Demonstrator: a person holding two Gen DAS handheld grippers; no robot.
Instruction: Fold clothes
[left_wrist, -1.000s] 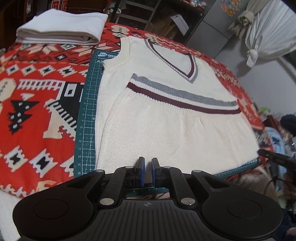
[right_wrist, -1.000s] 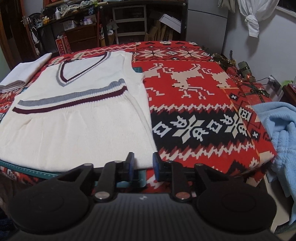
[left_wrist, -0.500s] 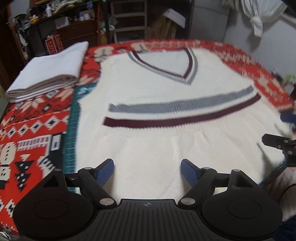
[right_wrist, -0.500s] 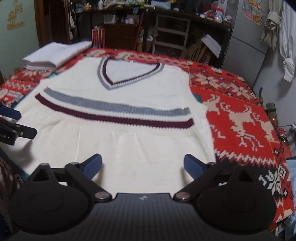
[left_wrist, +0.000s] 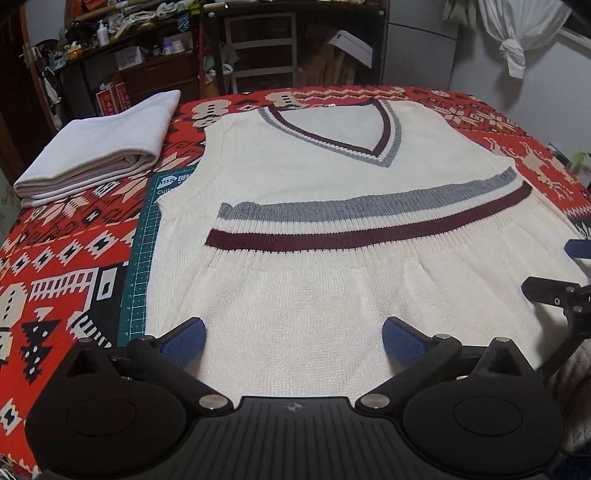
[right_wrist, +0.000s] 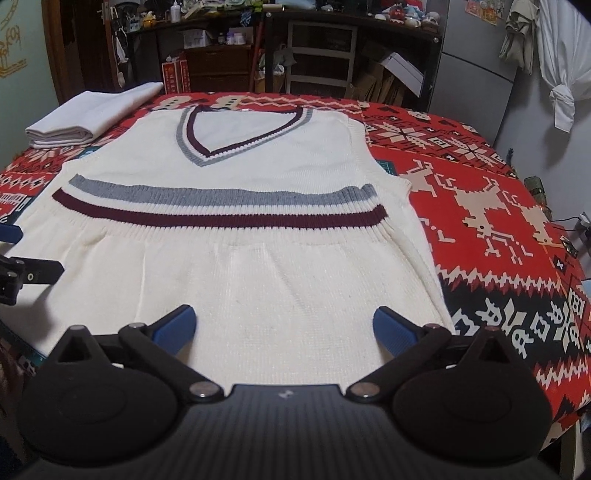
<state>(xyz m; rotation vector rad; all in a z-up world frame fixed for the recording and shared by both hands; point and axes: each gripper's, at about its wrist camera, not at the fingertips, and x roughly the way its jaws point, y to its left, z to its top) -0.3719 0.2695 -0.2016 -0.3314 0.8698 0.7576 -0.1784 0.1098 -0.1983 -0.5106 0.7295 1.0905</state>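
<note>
A cream knit vest (left_wrist: 332, 206) (right_wrist: 236, 173) with a grey and a maroon stripe and a V-neck lies flat on the table, neck away from me. My left gripper (left_wrist: 293, 341) hovers open over the hem, blue pads wide apart, nothing between them. My right gripper (right_wrist: 282, 330) is likewise open above the hem. Each gripper's tip shows at the edge of the other's view: the right one's tip (left_wrist: 561, 295), the left one's tip (right_wrist: 22, 273).
A folded white garment (left_wrist: 99, 147) (right_wrist: 92, 110) rests at the far left. The red patterned tablecloth (left_wrist: 55, 258) (right_wrist: 498, 221) covers the table, with a green cutting mat (left_wrist: 142, 251) under the vest. Shelves and clutter stand behind.
Both grippers went from shut at the vest's front hem corners to wide open, and both swung inward to face the middle of the vest.
</note>
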